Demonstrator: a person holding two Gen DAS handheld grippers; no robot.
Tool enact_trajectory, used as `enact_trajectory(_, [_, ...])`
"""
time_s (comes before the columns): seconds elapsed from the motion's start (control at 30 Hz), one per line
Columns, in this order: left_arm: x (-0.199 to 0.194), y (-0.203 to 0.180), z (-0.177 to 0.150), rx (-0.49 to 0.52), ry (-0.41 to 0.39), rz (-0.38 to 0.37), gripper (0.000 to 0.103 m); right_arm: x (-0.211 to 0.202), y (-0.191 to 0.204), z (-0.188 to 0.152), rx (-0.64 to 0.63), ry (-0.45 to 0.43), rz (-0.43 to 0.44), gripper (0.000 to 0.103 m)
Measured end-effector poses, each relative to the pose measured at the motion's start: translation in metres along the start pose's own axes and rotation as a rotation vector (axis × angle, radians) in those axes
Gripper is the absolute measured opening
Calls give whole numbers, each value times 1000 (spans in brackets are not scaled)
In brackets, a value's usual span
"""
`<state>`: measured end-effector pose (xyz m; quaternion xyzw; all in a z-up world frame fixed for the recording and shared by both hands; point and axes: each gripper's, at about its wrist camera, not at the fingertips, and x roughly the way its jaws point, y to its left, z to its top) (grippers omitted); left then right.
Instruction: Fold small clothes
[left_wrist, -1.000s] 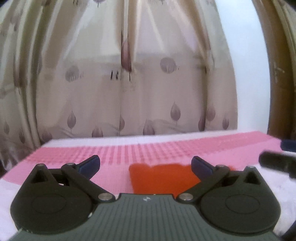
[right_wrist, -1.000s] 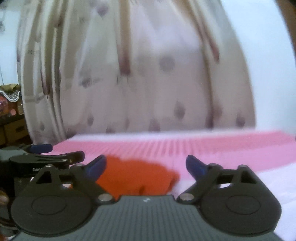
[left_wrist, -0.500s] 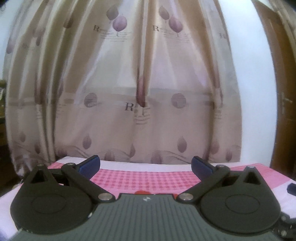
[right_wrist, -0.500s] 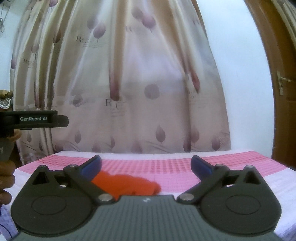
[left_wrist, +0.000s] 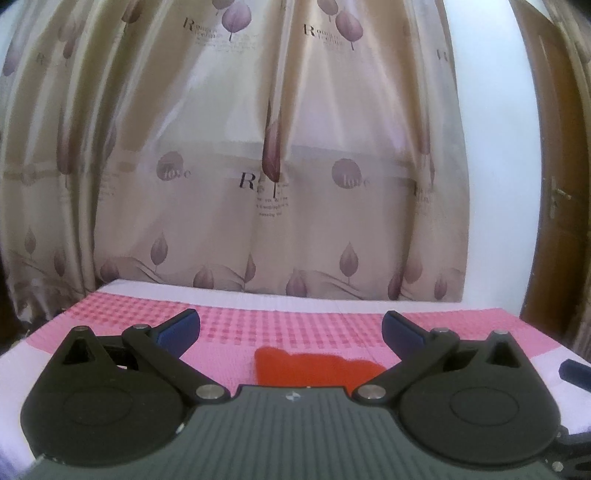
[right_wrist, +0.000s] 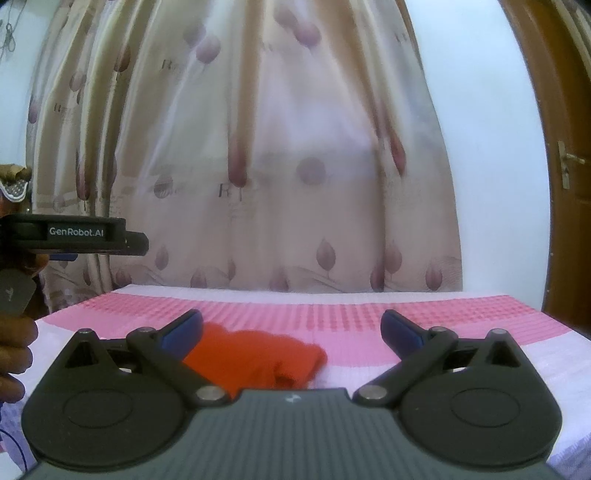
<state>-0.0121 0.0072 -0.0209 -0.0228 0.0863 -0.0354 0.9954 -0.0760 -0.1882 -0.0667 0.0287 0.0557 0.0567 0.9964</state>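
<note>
Both my tongs, left (left_wrist: 290, 330) & right (right_wrist: 291, 329), gape wide w/ nothing held. Red garment (right_wrist: 258, 356) lies on the bed (right_wrist: 461, 332) just ahead, apart from both. Looks rumpled, prob. unfolded; I reckon folding's barely begun.

Left claw (left_wrist: 290, 332) and right claw (right_wrist: 291, 330) agape, empty.

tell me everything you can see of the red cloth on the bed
The red cloth is a small orange-red garment of soft-looking fabric, lying low and rumpled on the pink checked bedcover. Its near part is hidden behind each gripper body, so its full shape cannot be told. In the left wrist view it shows as a flat patch with a wavy far edge. Neither gripper holds it; only the bedcover touches it.
</note>
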Motion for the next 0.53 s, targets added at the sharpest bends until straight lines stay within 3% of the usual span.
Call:
enact_trajectory(0.3, [10, 8, -15, -16, 68, -14, 103, 2, 3, -5, 2, 26, 3, 103])
enact_trajectory(0.53, [13, 9, -22, -20, 74, 9, 103, 2, 8, -7, -12, 28, -1, 103])
